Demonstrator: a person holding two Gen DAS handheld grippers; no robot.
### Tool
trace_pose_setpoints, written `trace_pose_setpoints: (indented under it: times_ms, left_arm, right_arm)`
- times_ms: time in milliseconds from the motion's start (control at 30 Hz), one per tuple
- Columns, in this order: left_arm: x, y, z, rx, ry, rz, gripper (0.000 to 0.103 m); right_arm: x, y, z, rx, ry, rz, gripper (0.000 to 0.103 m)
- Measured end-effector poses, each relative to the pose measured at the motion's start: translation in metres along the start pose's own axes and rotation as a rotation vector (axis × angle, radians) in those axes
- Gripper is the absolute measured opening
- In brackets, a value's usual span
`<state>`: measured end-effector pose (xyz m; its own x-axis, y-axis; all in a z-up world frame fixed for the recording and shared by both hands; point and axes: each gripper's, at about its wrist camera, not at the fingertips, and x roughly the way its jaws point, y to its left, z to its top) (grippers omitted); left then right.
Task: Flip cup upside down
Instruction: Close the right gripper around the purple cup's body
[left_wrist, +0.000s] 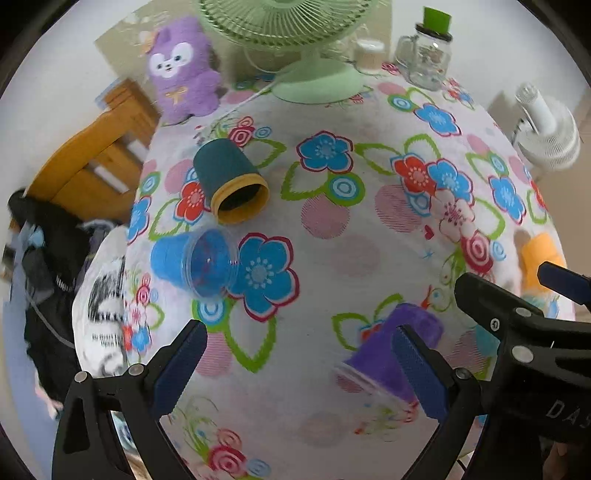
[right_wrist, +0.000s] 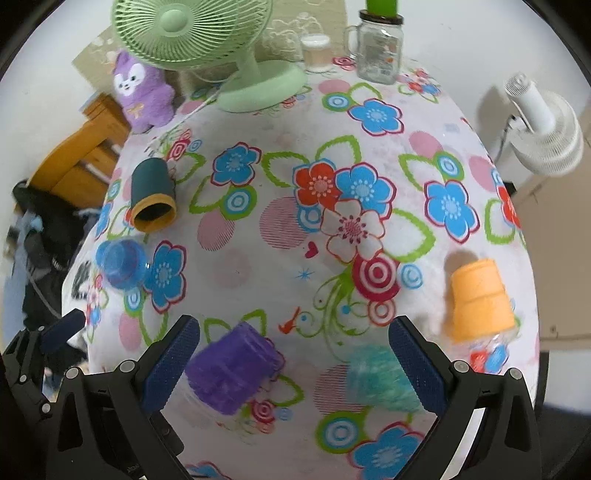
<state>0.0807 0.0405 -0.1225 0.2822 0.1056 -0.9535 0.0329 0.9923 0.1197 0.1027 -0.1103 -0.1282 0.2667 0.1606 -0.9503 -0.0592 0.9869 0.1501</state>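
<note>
Soft, even indoor light; strong fisheye edge warping, near cups motion-blurred, shadows faint.

On the table (right_wrist: 280, 258) two cups lie on their sides near the left edge: the felt cup (right_wrist: 152, 195) farther back, the clear cup (right_wrist: 122, 264) just in front of it. Nearer to the cameras, a fuzzy cup (right_wrist: 232, 373) stands mouth down, it seems, though it is blurred. To its right is a second blurred cup (right_wrist: 380, 380). Farther right, near the table's right edge, a stepped cup (right_wrist: 480, 299) stands upside down. At the back stand the desk fan (right_wrist: 207, 40), the plush toy (right_wrist: 142, 92) to its left, and the glass jar mug (right_wrist: 378, 51) to its right. Beyond the right edge stands a second fan (right_wrist: 546, 129).
</note>
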Motion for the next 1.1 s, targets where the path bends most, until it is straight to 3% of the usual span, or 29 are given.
trace_pose_setpoints:
  times_ms: [467,967,1100]
  left_arm:
    - [0.043,0.022,0.012,0.188,0.043,-0.082,0.101]
    - [0.084,0.015,0.0,0.31,0.14,-0.118,0.101]
    - [0.089,0.016,0.0,0.311,0.155,-0.129,0.101]
  right_arm:
    - [0.034,0.028,-0.012,0.196,0.026,-0.082,0.1]
    - [0.08,0.026,-0.033,0.412,0.132,-0.074,0.096]
    - [0.092,0.026,-0.034,0.451,0.165,-0.052,0.087]
